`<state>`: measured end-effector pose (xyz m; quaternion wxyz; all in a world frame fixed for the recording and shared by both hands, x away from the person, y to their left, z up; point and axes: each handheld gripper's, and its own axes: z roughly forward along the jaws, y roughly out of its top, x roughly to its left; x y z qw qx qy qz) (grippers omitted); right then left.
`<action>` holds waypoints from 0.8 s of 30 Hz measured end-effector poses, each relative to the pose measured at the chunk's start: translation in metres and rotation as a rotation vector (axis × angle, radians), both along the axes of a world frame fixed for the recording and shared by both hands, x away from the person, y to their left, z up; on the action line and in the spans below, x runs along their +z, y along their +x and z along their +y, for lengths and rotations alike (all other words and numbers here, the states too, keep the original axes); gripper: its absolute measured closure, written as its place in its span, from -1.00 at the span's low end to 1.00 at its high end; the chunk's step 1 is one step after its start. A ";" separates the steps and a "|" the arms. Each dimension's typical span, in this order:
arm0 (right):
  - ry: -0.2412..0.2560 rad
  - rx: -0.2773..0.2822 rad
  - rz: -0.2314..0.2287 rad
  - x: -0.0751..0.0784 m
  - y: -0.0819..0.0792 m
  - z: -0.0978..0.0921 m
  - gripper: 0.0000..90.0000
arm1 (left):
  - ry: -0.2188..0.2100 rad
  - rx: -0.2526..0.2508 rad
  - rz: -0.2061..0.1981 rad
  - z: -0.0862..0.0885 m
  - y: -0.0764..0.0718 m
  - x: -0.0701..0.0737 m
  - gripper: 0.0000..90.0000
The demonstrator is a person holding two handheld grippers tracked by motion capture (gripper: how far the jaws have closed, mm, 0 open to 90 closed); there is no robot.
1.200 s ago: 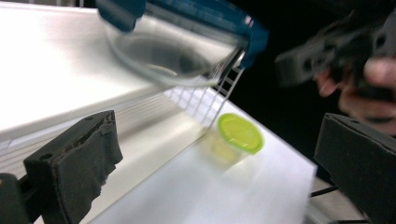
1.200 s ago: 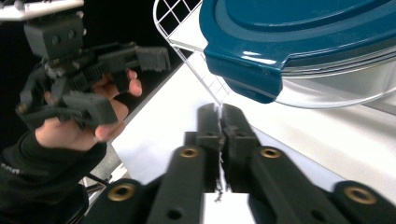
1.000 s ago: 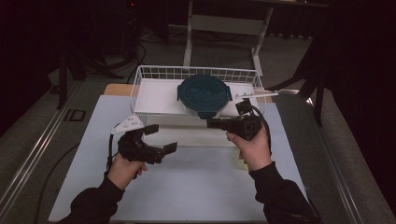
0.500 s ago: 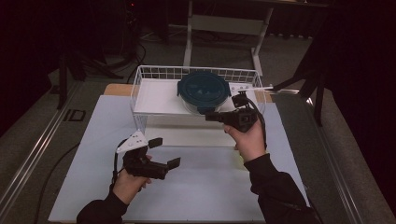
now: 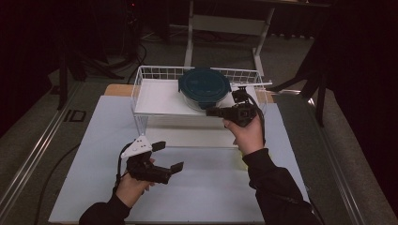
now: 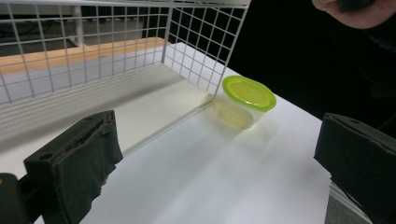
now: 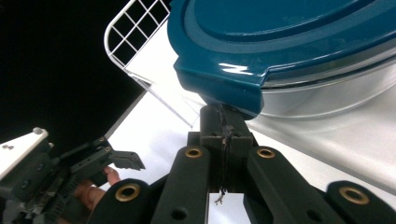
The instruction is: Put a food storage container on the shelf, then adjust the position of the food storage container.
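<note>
Teal-lidded container (image 5: 204, 88) sits in the wire basket (image 5: 141, 89), just ahead of my right claw (image 5: 210, 112). My left claw (image 5: 168, 156) hangs released over the table (image 5: 211, 187); my right claw is clenched, empty, its tip under the lid's lip.

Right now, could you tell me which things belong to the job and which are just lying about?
In the job:
blue-lidded glass container
wire basket
right tongs, shut under the lid's tab

Lying about:
green-lidded cup
left tongs, open
</note>
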<state>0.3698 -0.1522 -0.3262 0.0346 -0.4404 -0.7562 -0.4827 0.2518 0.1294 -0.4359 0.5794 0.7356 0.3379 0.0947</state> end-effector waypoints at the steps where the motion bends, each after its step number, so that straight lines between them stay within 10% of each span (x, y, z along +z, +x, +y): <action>1: 0.016 0.008 0.003 -0.001 -0.002 -0.001 0.92 | -0.007 -0.005 -0.007 0.001 0.000 -0.001 -1.00; 9: 0.006 0.049 -0.049 -0.010 -0.024 -0.008 0.55 | -0.002 -0.028 -0.083 0.010 -0.009 -0.005 -1.00; 19: 0.039 0.065 -0.207 -0.028 -0.055 -0.044 -0.52 | 0.033 -0.017 -0.102 0.023 -0.021 -0.015 -1.00; 24: 0.043 0.023 -0.277 -0.042 -0.066 -0.071 -0.57 | 0.029 -0.023 -0.120 0.026 -0.028 -0.023 -1.00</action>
